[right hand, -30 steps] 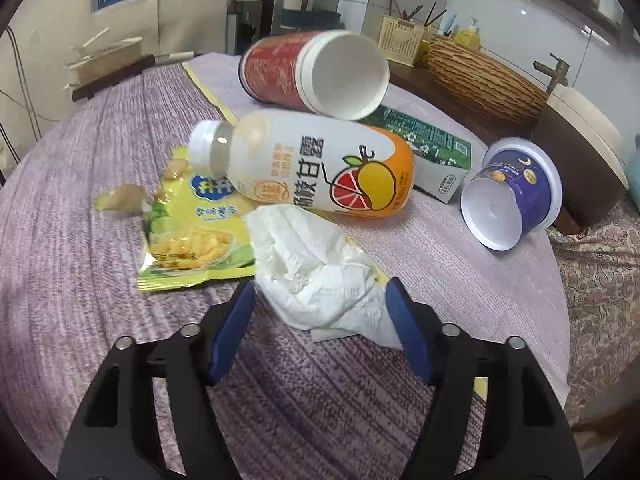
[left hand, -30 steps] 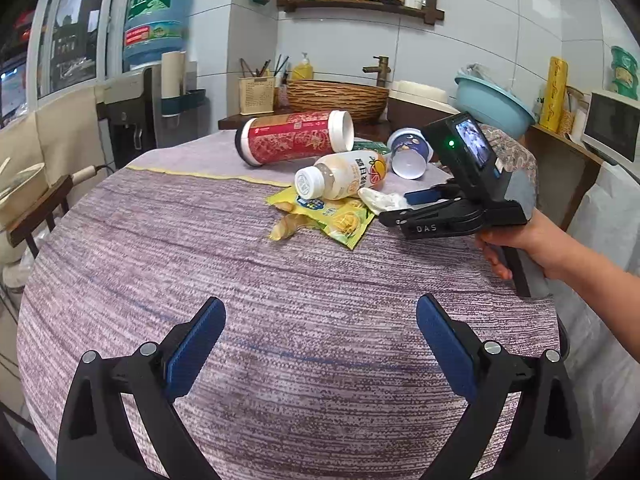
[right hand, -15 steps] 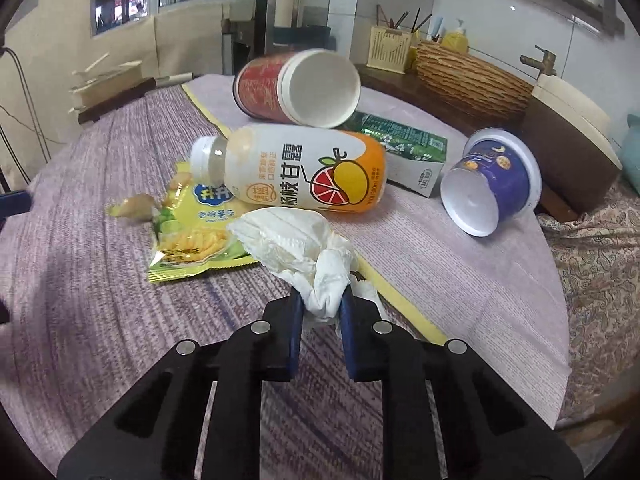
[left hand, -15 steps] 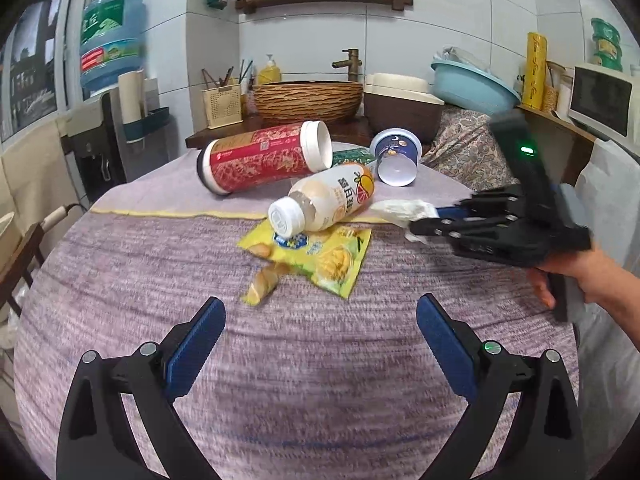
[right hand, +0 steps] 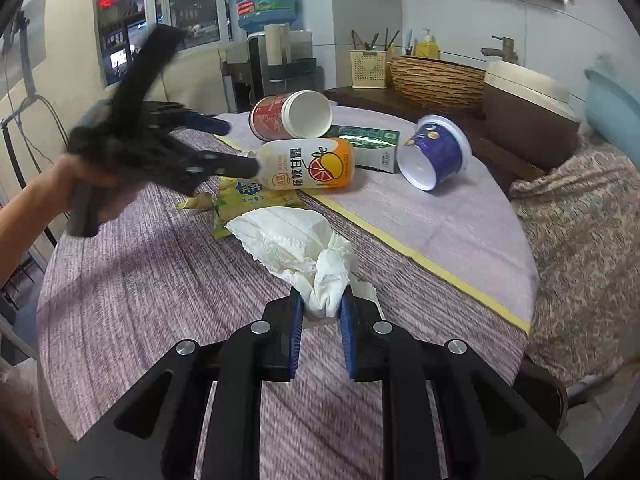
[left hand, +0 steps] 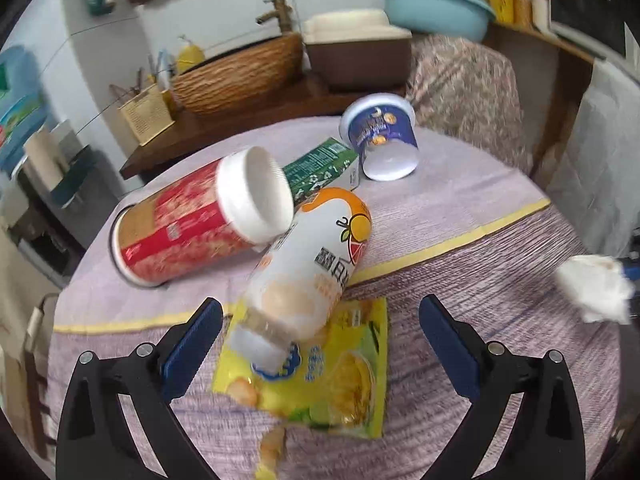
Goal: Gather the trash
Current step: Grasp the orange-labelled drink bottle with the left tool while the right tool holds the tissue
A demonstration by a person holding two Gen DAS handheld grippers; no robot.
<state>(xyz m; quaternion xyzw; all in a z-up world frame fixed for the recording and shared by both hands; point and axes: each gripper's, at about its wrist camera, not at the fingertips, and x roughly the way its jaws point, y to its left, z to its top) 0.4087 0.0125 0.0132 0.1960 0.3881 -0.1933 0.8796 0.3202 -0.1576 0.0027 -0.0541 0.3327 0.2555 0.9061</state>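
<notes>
My right gripper is shut on a crumpled white tissue, which hangs just above the round table; the same tissue shows at the right edge of the left wrist view. My left gripper is open, its fingers on either side of the cap end of a lying orange-and-white bottle. I cannot tell whether they touch it. The bottle rests partly on a yellow snack bag. Behind lie a red canister, a green carton and a tipped purple cup.
A wicker basket, a brown box and a blue basin stand on the counter behind the table. A floral-covered seat stands at the table's right. A water dispenser stands at the back left.
My right gripper shut on the tissue and pulled it back off the table, away from the pile. My left gripper moved up to the bottle and rolled; it stayed open.
</notes>
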